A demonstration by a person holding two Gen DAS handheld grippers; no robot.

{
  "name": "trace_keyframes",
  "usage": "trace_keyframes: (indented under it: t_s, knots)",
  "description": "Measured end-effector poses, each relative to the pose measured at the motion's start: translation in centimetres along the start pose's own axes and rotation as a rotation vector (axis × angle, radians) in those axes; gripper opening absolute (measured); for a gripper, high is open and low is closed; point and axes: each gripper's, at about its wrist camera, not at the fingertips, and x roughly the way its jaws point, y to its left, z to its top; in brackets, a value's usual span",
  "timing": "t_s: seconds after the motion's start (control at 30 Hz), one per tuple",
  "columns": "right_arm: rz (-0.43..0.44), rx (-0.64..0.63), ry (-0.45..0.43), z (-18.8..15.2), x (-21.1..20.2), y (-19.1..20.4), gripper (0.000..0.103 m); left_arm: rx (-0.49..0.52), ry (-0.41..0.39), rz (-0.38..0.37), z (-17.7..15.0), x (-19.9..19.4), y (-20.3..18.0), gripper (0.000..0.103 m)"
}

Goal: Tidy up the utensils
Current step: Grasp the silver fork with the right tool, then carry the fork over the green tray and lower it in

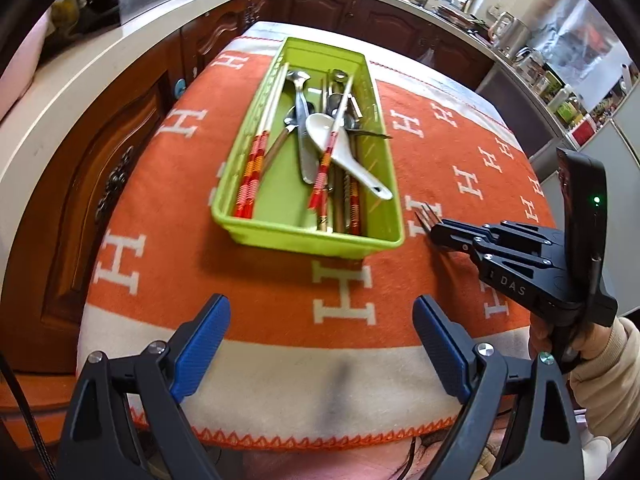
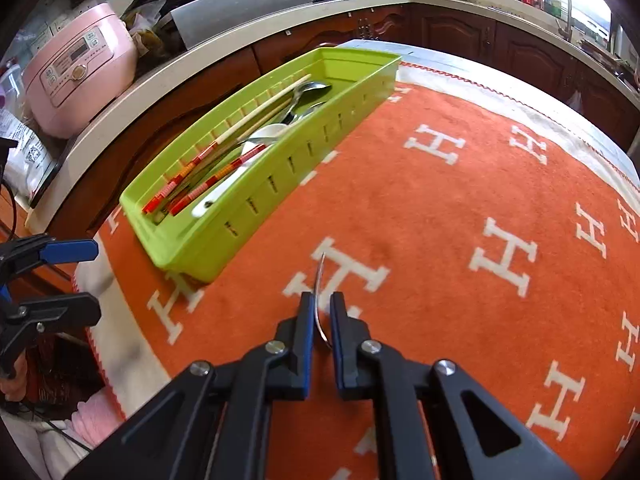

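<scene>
Right at your fingertips, the right gripper (image 2: 323, 312) has its blue pads pinched on a fork (image 2: 319, 292), seen edge-on as a thin curved sliver between the jaws. From the left wrist view the tines (image 1: 427, 216) poke out past the right gripper's tips, just off the near right corner of the tray. Your left gripper (image 1: 322, 340) sits wide open with nothing in it, hovering over the near edge of the orange blanket (image 1: 280, 280) with the white H letters.

So I'd say you're mid-carry: fork picked up, not yet dropped off. Next move looks like swinging it left over the lime green tray (image 1: 304, 236), lining the handle up with the tray's long side, then letting go low so it doesn't bounce out.

Further out, the tray itself is already pretty full. Rough count, since stuff overlaps:
- one white ceramic soup spoon (image 1: 344, 152)
- at least two metal spoons (image 1: 302, 112), probably more underneath
- several chopsticks with red and orange patterned ends (image 1: 254, 176); I can't count them reliably

Beyond the table runs the kitchen counter, and there's one pink rice cooker (image 2: 80, 68) on it.
</scene>
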Motion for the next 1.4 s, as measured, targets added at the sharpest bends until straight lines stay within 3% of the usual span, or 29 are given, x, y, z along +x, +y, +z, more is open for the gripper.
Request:
trace_keyframes:
  t_s: [0.17, 0.33, 0.47, 0.7, 0.97, 1.17, 1.4]
  knots:
    - [0.004, -0.048, 0.032, -0.4, 0.1, 0.3, 0.008, 0.008, 0.009, -0.006, 0.4, 0.5, -0.4, 0.091]
    - [0.04, -0.011, 0.025, -0.6, -0.2, -0.9, 0.007, 0.005, 0.022, -0.007, 0.7, 1.2, -0.7, 0.091]
    - [0.046, 0.051, 0.024, -0.5, -0.3, -1.6, 0.003, 0.002, 0.016, -0.008, 1.0, 1.1, -0.9, 0.091]
    - [0.144, 0.22, 0.018, 0.6, -1.8, -2.6, 0.002, -0.022, -0.018, -0.029, 2.5, 0.3, -0.9, 0.091]
    - [0.263, 0.375, -0.046, 4.6, -4.4, -2.4, 0.002, -0.044, -0.085, 0.036, 5.4, -1.2, -0.1, 0.091]
    - [0.369, 0.406, -0.096, 8.9, -4.9, -1.2, 0.002, -0.128, -0.169, 0.066, 8.5, -3.0, 1.8, 0.091]
    - [0.434, 0.419, -0.107, 12.8, -4.0, -0.5, 0.002, -0.175, -0.198, 0.078, 10.1, -3.3, 3.3, 0.091]
